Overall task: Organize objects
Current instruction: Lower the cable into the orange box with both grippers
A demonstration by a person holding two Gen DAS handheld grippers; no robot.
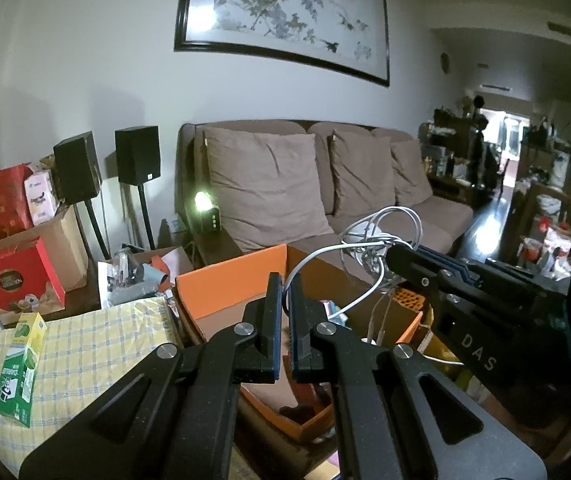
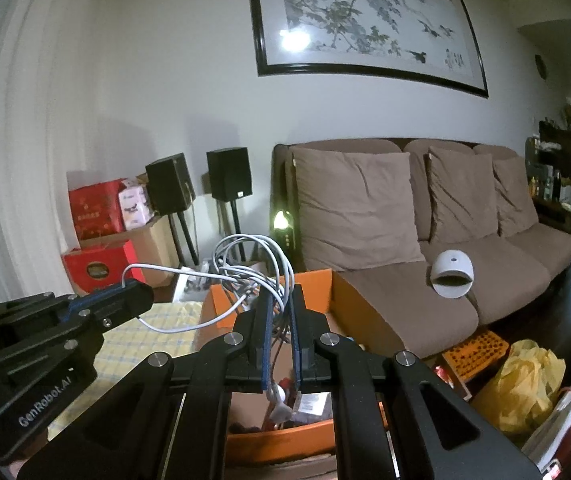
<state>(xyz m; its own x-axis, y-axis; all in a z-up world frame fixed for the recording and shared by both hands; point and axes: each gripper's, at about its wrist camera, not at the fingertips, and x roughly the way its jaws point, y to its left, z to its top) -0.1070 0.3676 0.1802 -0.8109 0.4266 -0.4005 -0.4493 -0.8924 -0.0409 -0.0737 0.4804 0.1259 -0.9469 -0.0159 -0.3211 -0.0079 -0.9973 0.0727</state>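
A tangled white cable (image 1: 317,254) hangs over an open orange box (image 1: 229,292). My left gripper (image 1: 284,284) is shut on one strand of it, which runs between the blue pads. My right gripper (image 1: 397,250) comes in from the right and is shut on the looped bundle. In the right wrist view the right gripper (image 2: 280,300) pinches the bundled cable (image 2: 241,272) above the orange box (image 2: 313,288), with a white plug dangling below the pads. The left gripper (image 2: 141,292) at the left grips the cable's end.
A green carton (image 1: 21,368) lies on a yellow checked cloth (image 1: 105,340) at the left. Behind the box is a brown sofa (image 1: 365,200) with a white round device (image 2: 452,274) on its seat. A yellow bag (image 2: 525,380) and an orange rack (image 2: 473,352) sit on the floor at the right.
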